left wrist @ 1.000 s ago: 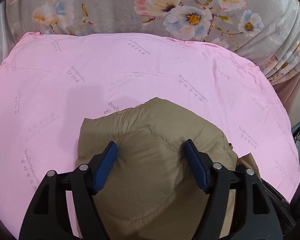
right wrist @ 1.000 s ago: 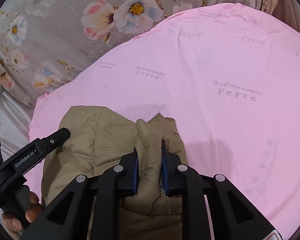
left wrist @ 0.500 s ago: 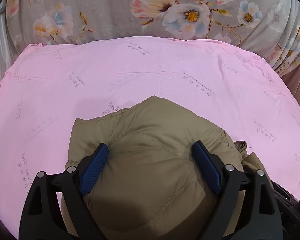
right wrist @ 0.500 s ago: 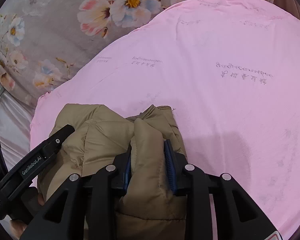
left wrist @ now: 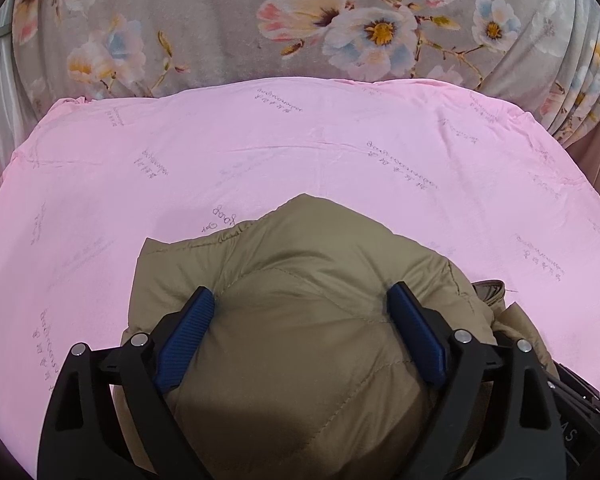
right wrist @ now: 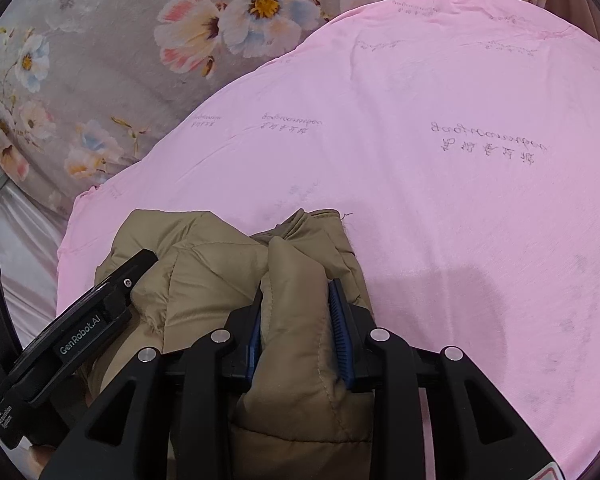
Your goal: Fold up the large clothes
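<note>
Tan quilted puffer jacket (left wrist: 300, 320) sits bunched on the near part of a pink sheet (left wrist: 340, 152) w/ faint printed script, sheet spread over what looks like a bed; grey floral cover (left wrist: 220, 32) behind it.

Left hand-held gripper (left wrist: 300, 300): jaws spread wide, blue pads pressing either side of a puffy quilted mound, straddling it more than pinching, so released, not clamped. Its black body also shows in the right wrist view (right wrist: 100, 312), lying on the jacket's left part.

Right hand-held gripper (right wrist: 296, 304): jaws drawn in close on a thick ridge of jacket fabric (right wrist: 296, 320) — grasping it; padding bulges up between the pads.

Step in hand, prob.: mid-fold, compacting the bundle. Right holds a gathered fold while left pins or steadies the bulk. Jacket is already a compact lump, so task seems well along, but edges look uneven and a cuff or hem end (right wrist: 320, 220) pokes out toward the far side.

Next move likely needs: carry the held ridge over the pinned bulk, lay it flat, then let go w/o padding springing back. Puffy fill will resist creasing, so press down after release. Left should stay clear of the incoming flap.
</note>
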`<action>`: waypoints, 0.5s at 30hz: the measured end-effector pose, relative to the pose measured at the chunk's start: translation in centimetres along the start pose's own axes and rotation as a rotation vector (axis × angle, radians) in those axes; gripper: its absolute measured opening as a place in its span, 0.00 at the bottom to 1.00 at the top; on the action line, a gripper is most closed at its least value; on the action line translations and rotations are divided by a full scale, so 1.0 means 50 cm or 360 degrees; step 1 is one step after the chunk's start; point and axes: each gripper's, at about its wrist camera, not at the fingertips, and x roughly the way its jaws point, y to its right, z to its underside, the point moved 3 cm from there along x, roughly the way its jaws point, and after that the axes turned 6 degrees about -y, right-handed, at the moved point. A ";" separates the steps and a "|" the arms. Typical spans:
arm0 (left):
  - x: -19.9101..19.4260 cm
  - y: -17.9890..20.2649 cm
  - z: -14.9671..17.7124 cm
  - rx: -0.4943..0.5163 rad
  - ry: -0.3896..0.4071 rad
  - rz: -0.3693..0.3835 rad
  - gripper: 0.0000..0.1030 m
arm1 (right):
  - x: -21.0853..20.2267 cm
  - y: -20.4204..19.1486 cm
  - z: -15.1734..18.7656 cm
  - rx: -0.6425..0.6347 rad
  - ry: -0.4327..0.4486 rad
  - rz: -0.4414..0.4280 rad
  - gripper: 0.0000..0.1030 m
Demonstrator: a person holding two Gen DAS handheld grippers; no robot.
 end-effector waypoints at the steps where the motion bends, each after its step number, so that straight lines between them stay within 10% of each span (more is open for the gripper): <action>1: 0.001 0.001 0.000 0.0003 0.0004 -0.0005 0.84 | 0.001 -0.002 0.001 0.0000 0.0003 0.0003 0.26; 15: 0.005 0.003 0.000 0.0005 0.0022 -0.0015 0.86 | -0.005 0.014 -0.003 0.0059 0.0002 -0.0082 0.28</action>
